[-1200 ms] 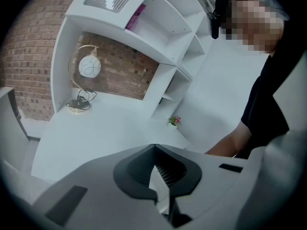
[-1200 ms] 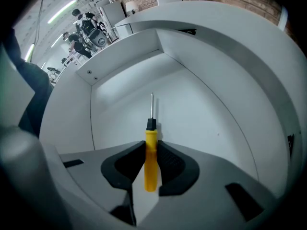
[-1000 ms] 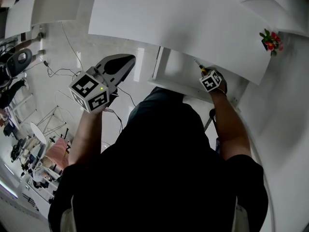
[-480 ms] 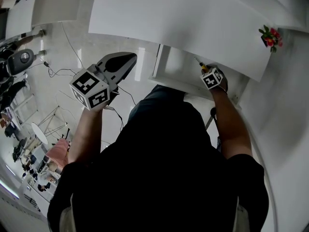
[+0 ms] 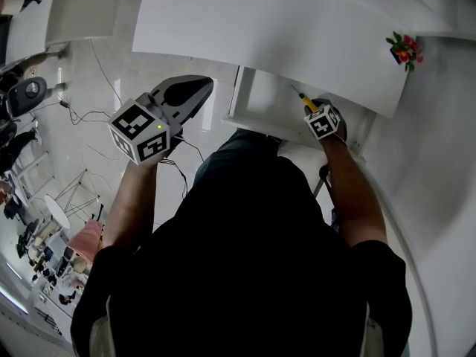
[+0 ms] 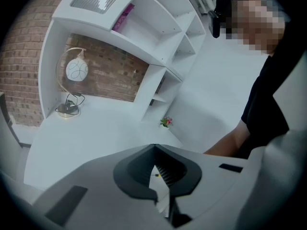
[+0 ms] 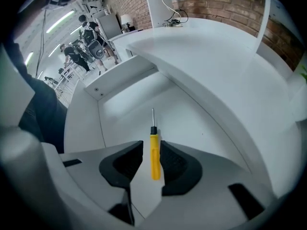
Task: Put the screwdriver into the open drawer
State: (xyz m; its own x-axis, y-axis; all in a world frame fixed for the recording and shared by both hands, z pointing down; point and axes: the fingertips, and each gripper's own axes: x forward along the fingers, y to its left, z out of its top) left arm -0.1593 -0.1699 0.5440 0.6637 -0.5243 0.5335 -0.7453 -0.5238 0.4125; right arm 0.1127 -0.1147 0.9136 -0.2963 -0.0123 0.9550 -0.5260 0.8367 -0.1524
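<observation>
I'm in a lab or studio dressed as a home study: a curved white desk point(image 6: 96, 128), white shelving point(image 6: 158, 28), a red brick wall point(image 6: 19, 56) and a round white globe lamp point(image 6: 76, 70), with loose black cables point(image 5: 97, 110) on the glossy floor beyond.

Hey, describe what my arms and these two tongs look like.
Both are light grey shells with black ribbed jaws. The left tongs and right tongs each carry a cube of black-and-white square markers; the left cube shows a green light. You wear a black short-sleeved top; forearms are bare.
</observation>
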